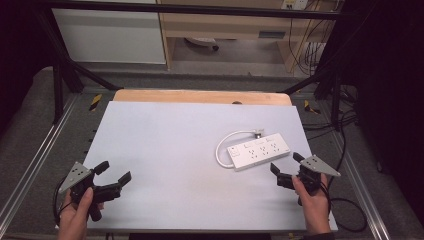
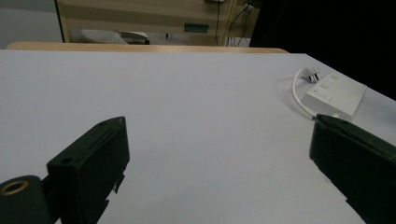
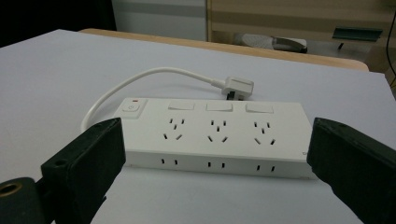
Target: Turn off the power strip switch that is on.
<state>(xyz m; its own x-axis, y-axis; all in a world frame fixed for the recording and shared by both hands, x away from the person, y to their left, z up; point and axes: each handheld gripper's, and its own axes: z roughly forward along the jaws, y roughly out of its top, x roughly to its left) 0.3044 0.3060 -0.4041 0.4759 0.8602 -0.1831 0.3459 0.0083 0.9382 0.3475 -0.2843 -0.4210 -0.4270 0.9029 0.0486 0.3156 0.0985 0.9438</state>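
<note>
- Power strip [image 1: 259,151] lies right of frame centre, long axis crosswise, just ahead of right gripper [image 1: 287,169], jaws spread, empty.
- Left gripper [image 1: 113,175], lower left, well apart, likewise spread and empty.

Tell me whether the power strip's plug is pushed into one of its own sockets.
No. In the right gripper view the plug lies on the table behind the power strip, and all three socket groups are bare.

Pale grey table [image 1: 165,145] with a wooden far edge [image 1: 200,96] — beyond it, wooden shelving [image 1: 225,25].
</note>
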